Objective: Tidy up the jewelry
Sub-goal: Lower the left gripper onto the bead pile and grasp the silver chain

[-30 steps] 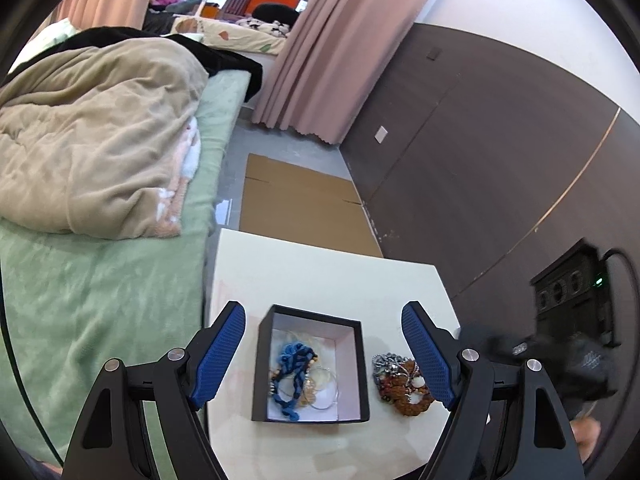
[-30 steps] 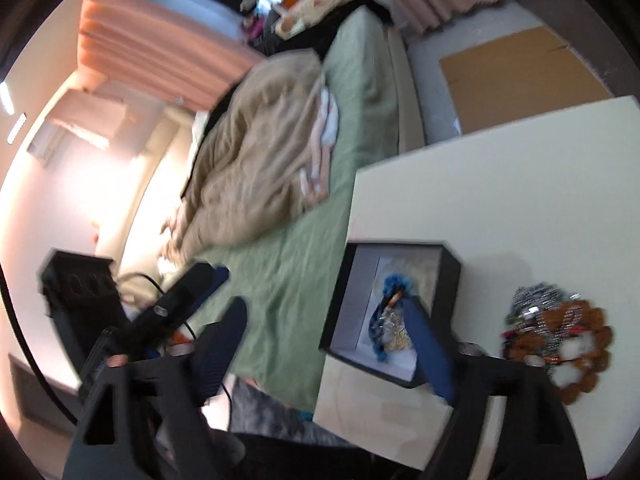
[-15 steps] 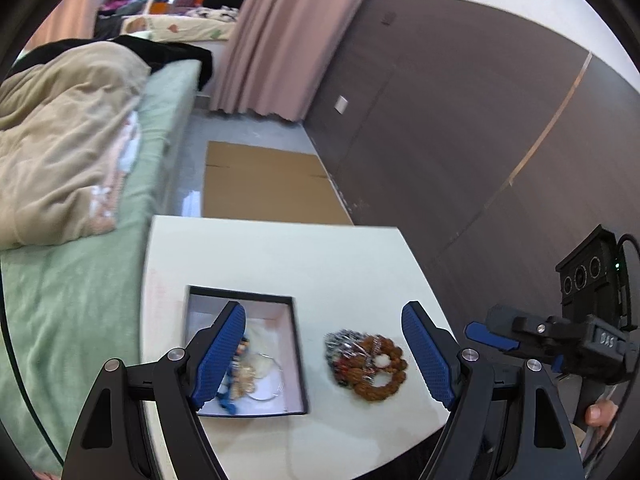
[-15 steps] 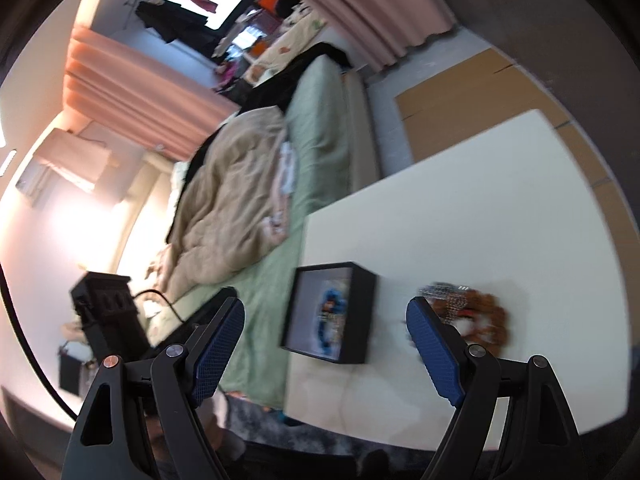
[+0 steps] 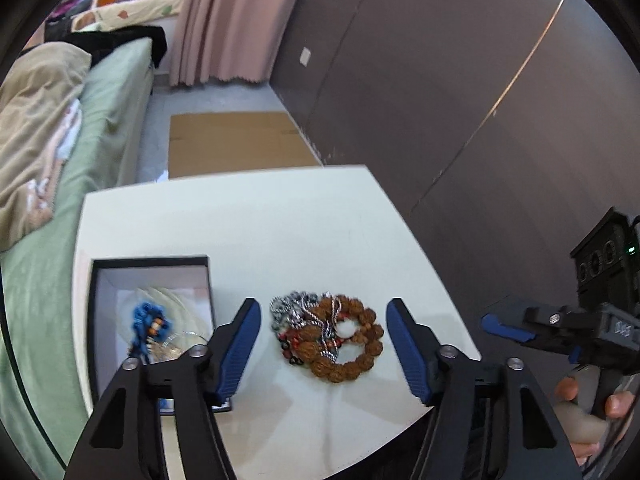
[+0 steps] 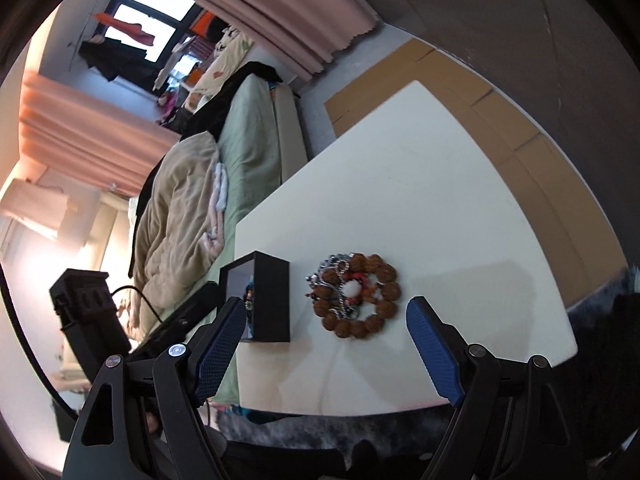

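Observation:
A pile of jewelry lies on the white table [image 5: 240,232]: a brown bead bracelet [image 5: 352,344] tangled with silver chains [image 5: 296,312]. It also shows in the right wrist view [image 6: 354,296]. A black box [image 5: 152,320] with a white lining stands left of it and holds blue beads [image 5: 150,322] and clear bangles. My left gripper [image 5: 322,344] is open and empty, its fingers on either side of the pile, above it. My right gripper [image 6: 326,340] is open and empty, above the table's near edge, and shows at the right of the left wrist view [image 5: 508,326].
A bed with a green sheet [image 5: 100,120] and a beige duvet [image 5: 32,120] runs along the table's left side. Flat cardboard [image 5: 232,140] lies on the floor beyond the table. A dark panelled wall [image 5: 440,80] stands to the right.
My left gripper has swung right from over the box to over the jewelry pile and come closer. My right gripper has turned and moved in toward the pile.

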Demonstrator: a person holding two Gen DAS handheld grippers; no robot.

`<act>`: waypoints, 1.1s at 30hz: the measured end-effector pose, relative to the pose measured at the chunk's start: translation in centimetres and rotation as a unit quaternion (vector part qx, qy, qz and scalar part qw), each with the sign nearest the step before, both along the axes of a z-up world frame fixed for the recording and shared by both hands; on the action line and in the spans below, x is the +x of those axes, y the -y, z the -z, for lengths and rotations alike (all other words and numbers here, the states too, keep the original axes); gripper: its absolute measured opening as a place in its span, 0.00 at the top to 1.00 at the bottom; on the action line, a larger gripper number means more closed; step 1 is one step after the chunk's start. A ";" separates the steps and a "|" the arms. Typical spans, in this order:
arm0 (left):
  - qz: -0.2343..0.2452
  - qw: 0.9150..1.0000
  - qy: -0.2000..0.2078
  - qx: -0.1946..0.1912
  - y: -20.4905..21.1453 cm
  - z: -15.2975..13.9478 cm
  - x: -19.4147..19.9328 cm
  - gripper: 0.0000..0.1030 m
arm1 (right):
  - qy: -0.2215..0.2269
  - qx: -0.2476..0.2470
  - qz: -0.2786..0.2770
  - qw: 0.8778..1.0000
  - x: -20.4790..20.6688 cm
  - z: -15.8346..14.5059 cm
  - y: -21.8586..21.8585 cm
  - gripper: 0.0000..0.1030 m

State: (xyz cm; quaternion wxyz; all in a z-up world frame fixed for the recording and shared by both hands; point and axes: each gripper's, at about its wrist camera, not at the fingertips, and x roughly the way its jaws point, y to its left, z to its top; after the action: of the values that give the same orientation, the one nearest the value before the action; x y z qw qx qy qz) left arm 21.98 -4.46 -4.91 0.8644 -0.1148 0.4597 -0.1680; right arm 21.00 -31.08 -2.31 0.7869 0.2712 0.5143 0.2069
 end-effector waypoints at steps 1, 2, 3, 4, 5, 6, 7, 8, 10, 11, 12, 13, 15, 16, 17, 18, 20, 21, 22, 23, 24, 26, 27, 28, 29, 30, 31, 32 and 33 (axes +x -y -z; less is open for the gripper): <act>0.002 1.000 -0.015 0.000 0.3 0.6 0.4 0.44 | -0.002 0.001 0.005 1.000 0.0 0.2 0.4 0.19; 0.001 1.000 -0.026 -0.002 0.6 1.0 0.6 0.47 | -0.004 0.003 0.010 1.000 0.0 0.2 0.8 0.19; -0.002 0.999 -0.043 0.000 0.8 1.5 0.9 0.49 | -0.005 0.005 0.014 1.000 0.1 0.3 1.0 0.19; -0.004 0.998 -0.055 0.003 1.1 2.0 1.2 0.52 | -0.006 0.006 0.017 1.000 0.2 0.3 1.2 0.19; -0.006 0.998 -0.064 0.005 1.3 2.4 1.6 0.54 | -0.005 0.008 0.018 1.000 0.2 0.3 1.4 0.19; -0.008 0.998 -0.067 0.008 1.5 2.7 1.7 0.54 | -0.005 0.008 0.020 1.000 0.3 0.3 1.5 0.19; -0.013 0.997 -0.073 0.011 1.6 3.1 2.0 0.55 | -0.006 0.008 0.021 1.000 0.3 0.4 1.8 0.19; -0.016 0.997 -0.076 0.012 1.7 3.4 2.3 0.56 | -0.008 0.009 0.022 1.000 0.4 0.5 1.9 0.19; -0.019 0.996 -0.083 0.017 1.9 3.9 2.7 0.60 | -0.010 0.012 0.021 1.000 0.5 0.7 2.0 0.19; -0.021 0.996 -0.085 0.021 2.0 4.1 2.8 0.61 | -0.011 0.012 0.020 1.000 0.6 0.7 2.1 0.19; -0.023 0.996 -0.088 0.027 2.2 4.3 3.1 0.62 | -0.013 0.013 0.019 1.000 0.7 0.8 2.1 0.19; -0.026 0.995 -0.088 0.033 2.3 4.5 3.3 0.62 | -0.014 0.014 0.018 1.000 0.8 0.9 2.1 0.19; -0.033 0.994 -0.092 0.045 2.6 5.2 3.7 0.62 | -0.015 0.016 0.016 1.000 0.9 1.0 2.1 0.19; -0.036 0.994 -0.095 0.049 2.7 5.5 3.9 0.62 | -0.015 0.015 0.013 1.000 1.1 1.1 2.1 0.19; -0.039 0.993 -0.100 0.055 2.7 5.9 4.1 0.63 | -0.016 0.015 0.012 1.000 1.2 1.2 2.1 0.19; -0.040 0.992 -0.103 0.056 2.7 6.1 4.2 0.65 | -0.017 0.016 0.010 1.000 1.2 1.3 2.0 0.19; -0.044 0.991 -0.110 0.062 2.8 6.7 4.3 0.67 | -0.019 0.016 0.005 1.000 1.4 1.4 1.9 0.19; -0.045 0.991 -0.111 0.061 2.7 6.8 4.4 0.67 | -0.019 0.015 0.003 1.000 1.5 1.4 1.8 0.19; -0.047 0.991 -0.114 0.055 2.7 7.0 4.4 0.67 | -0.018 0.014 0.002 1.000 1.6 1.3 1.8 0.19; -0.047 0.991 -0.117 0.052 2.7 7.1 4.7 0.67 | -0.018 0.014 0.000 1.000 1.6 1.3 1.8 0.19; -0.045 0.991 -0.120 0.045 2.7 7.2 4.7 0.67 | -0.018 0.014 0.000 1.000 1.5 1.3 1.8 0.19; -0.035 0.990 -0.134 0.034 2.8 7.8 4.8 0.67 | -0.017 0.014 -0.002 1.000 1.5 1.3 1.7 0.19; -0.037 0.990 -0.131 0.031 2.8 7.8 4.7 0.67 | -0.017 0.013 -0.002 1.000 1.5 1.3 1.7 0.19; -0.037 0.990 -0.131 0.033 2.8 7.8 4.7 0.67 | -0.018 0.013 -0.002 1.000 1.6 1.3 1.7 0.19; -0.036 0.990 -0.132 0.032 2.8 7.8 4.6 0.69 | -0.019 0.012 -0.003 1.000 1.6 1.4 1.7 0.19; -0.036 0.990 -0.132 0.029 2.7 7.7 4.5 0.69 | -0.020 0.012 -0.002 1.000 1.6 1.4 1.7 0.19; -0.036 0.990 -0.131 0.025 2.5 7.6 4.6 0.71 | -0.020 0.011 -0.002 1.000 1.5 1.4 1.6 0.19; -0.036 0.991 -0.130 0.022 2.4 7.6 4.6 0.72 | -0.020 0.010 -0.003 1.000 1.5 1.4 1.5 0.19; -0.037 0.991 -0.128 0.016 2.2 7.3 4.4 0.74 | -0.020 0.009 -0.003 1.000 1.5 1.4 1.5 0.19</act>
State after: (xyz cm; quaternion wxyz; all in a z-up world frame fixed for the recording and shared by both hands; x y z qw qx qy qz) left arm 26.42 -6.66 -12.21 0.8060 -0.1379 0.5645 -0.1127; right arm 22.48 -32.56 -3.69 0.7732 0.2809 0.5289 0.2086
